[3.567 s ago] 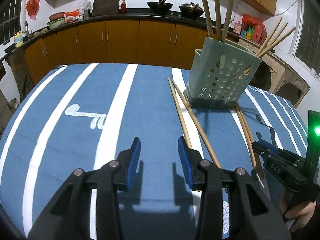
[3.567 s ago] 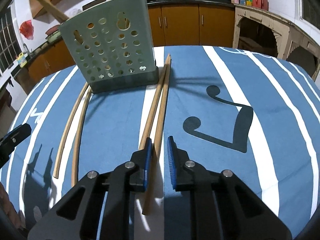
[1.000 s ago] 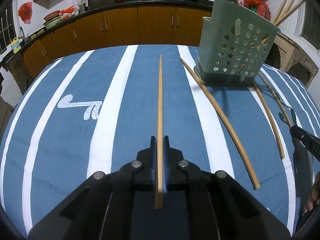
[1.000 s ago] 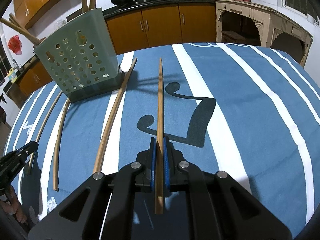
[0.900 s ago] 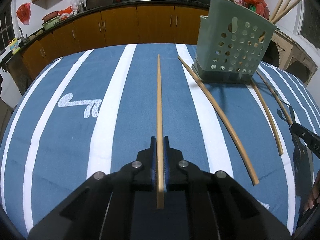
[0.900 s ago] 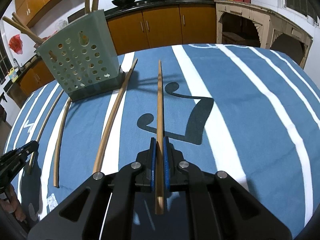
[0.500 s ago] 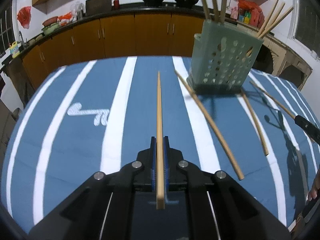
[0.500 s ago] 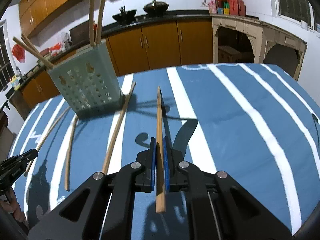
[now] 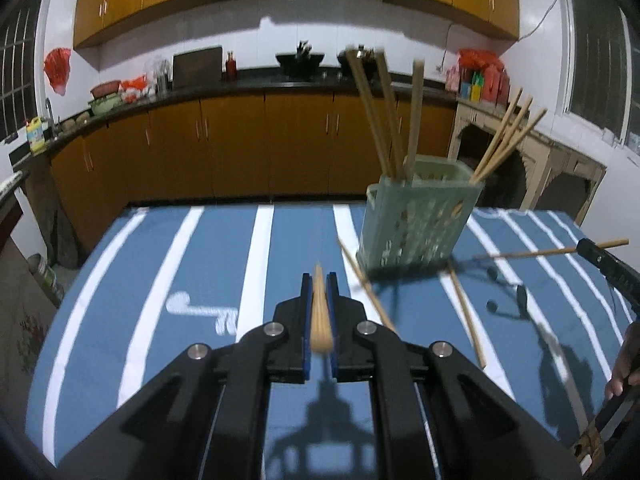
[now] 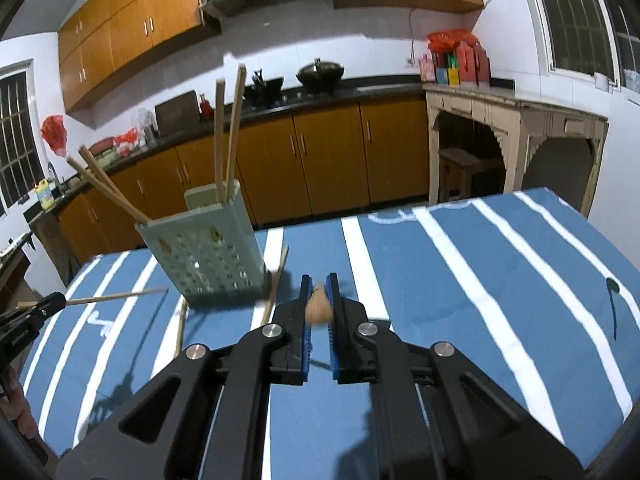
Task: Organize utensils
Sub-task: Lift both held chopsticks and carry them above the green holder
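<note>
My left gripper is shut on a wooden chopstick that points straight ahead, seen end-on. My right gripper is shut on another chopstick, also end-on. Each held stick shows from the side in the other view: the right one and the left one. Both are lifted above the table. The green perforated holder, also in the right view, stands upright with several chopsticks in it. Loose chopsticks lie on the cloth beside it.
The blue cloth with white stripes covers the table. Wooden kitchen cabinets and a counter with woks stand behind. A cream side table is at the right. The table's far edge runs just behind the holder.
Both grippers have risen and tilted up with their chopsticks, which now appear end-on. Earlier the left gripper was open; both closed on sticks taken from the cloth.
</note>
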{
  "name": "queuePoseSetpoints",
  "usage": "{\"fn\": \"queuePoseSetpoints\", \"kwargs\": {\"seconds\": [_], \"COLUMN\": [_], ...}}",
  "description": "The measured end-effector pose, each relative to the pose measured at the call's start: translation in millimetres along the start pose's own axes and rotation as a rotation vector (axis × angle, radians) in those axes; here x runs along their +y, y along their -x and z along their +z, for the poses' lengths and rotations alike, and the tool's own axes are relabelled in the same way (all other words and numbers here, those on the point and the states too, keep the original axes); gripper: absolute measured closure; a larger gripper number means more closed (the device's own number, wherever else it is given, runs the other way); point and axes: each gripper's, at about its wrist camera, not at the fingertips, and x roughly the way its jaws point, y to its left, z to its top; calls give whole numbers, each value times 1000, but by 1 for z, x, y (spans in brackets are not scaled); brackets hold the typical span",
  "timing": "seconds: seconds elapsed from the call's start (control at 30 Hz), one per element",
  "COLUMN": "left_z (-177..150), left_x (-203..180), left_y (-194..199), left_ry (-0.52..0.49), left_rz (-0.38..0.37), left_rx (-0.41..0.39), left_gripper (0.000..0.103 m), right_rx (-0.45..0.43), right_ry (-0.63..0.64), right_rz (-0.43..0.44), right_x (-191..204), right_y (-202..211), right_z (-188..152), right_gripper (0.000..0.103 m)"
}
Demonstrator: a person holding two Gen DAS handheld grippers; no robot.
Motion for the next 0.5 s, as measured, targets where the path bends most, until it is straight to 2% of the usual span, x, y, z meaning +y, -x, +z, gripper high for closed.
{"fn": "queuePoseSetpoints", "kwargs": {"seconds": [0.5], "left_z": [46], "left_x": [7], "left_y": [36], "left_ry": [36], "left_rz": [-25], "left_rx": [-142], "left_gripper": [95], "right_rx": [-97], "right_ry": [-15], "right_rz": [61], "right_x": [6], "right_y": [21], "right_z": [36], "right_gripper": [95]}}
